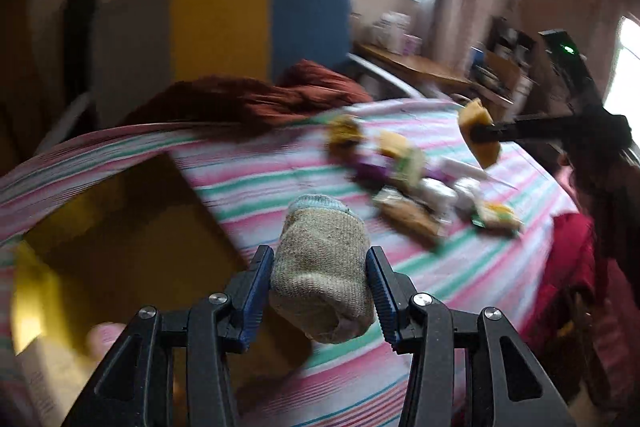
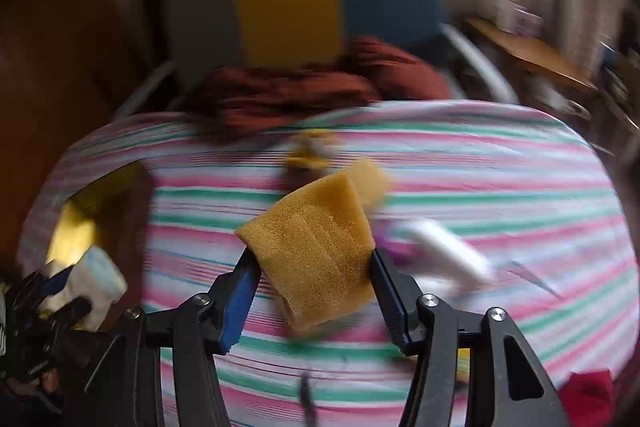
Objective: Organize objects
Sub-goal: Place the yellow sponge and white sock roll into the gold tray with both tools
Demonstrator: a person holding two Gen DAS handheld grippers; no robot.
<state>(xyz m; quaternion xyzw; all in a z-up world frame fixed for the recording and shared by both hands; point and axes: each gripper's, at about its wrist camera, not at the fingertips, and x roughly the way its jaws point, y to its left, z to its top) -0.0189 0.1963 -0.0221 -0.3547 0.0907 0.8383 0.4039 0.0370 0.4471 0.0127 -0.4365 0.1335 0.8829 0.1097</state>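
My left gripper (image 1: 320, 283) is shut on a rolled grey-beige sock (image 1: 322, 267) and holds it above the striped bedsheet (image 1: 460, 267), right of an open yellow box (image 1: 100, 251). My right gripper (image 2: 314, 263) is shut on a yellow sponge (image 2: 316, 251) and holds it over the bed. The right gripper with the sponge (image 1: 478, 137) also shows at the right of the left wrist view. The left gripper with its sock (image 2: 96, 279) shows at the lower left of the right wrist view, near the box (image 2: 92, 211). A blurred pile of small packets and objects (image 1: 408, 179) lies on the sheet.
A rust-brown blanket (image 1: 256, 99) is bunched at the far end of the bed. Behind it stands a grey, yellow and blue headboard (image 1: 224, 27). A cluttered wooden desk (image 1: 420, 63) is at the back right. A white tube (image 2: 448, 251) lies on the sheet.
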